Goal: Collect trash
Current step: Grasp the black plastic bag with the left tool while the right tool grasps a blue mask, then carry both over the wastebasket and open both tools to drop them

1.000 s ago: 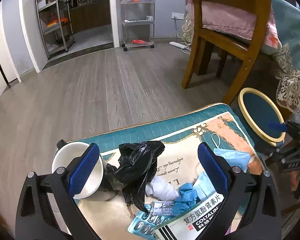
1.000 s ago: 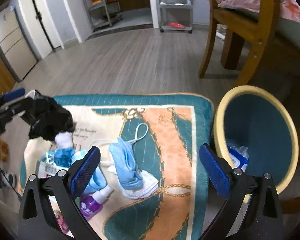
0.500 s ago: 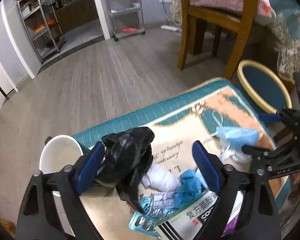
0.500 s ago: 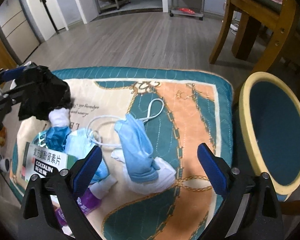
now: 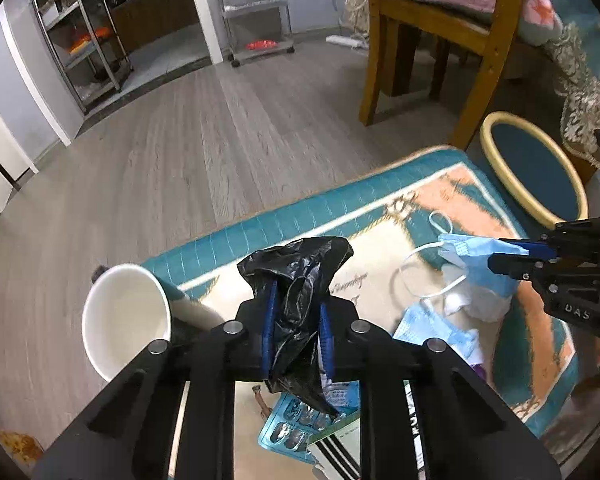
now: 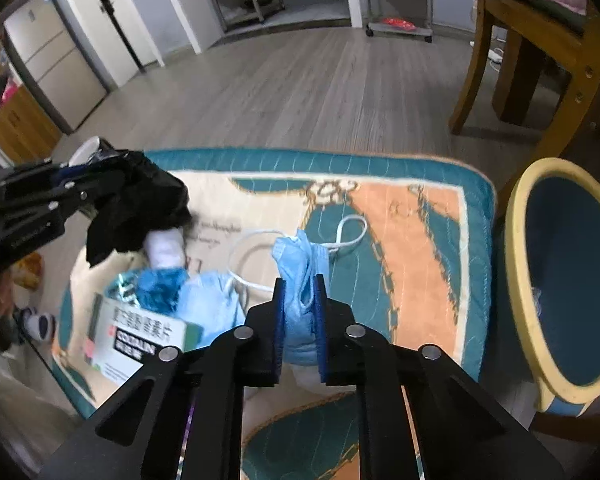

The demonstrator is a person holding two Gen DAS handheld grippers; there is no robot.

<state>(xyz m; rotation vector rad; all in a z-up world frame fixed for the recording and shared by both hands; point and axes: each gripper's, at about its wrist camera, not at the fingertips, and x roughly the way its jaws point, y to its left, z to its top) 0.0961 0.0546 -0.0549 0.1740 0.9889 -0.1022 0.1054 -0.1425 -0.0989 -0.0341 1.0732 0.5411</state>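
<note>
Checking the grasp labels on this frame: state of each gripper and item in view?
left gripper: jaws just closed, shut on black plastic bag
right gripper: jaws just closed, shut on blue face mask
white cup: tipped over, looks empty
bin: open, upright beside mat
medicine box: lying flat

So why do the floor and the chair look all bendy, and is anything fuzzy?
Left wrist view: the fisheye lens curves the floor planks and chair, with dark corners; the mat's edge is slightly smeared. Right wrist view: same bending; the medicine box lettering is blurry, while the blue mask looks sharp.
</note>
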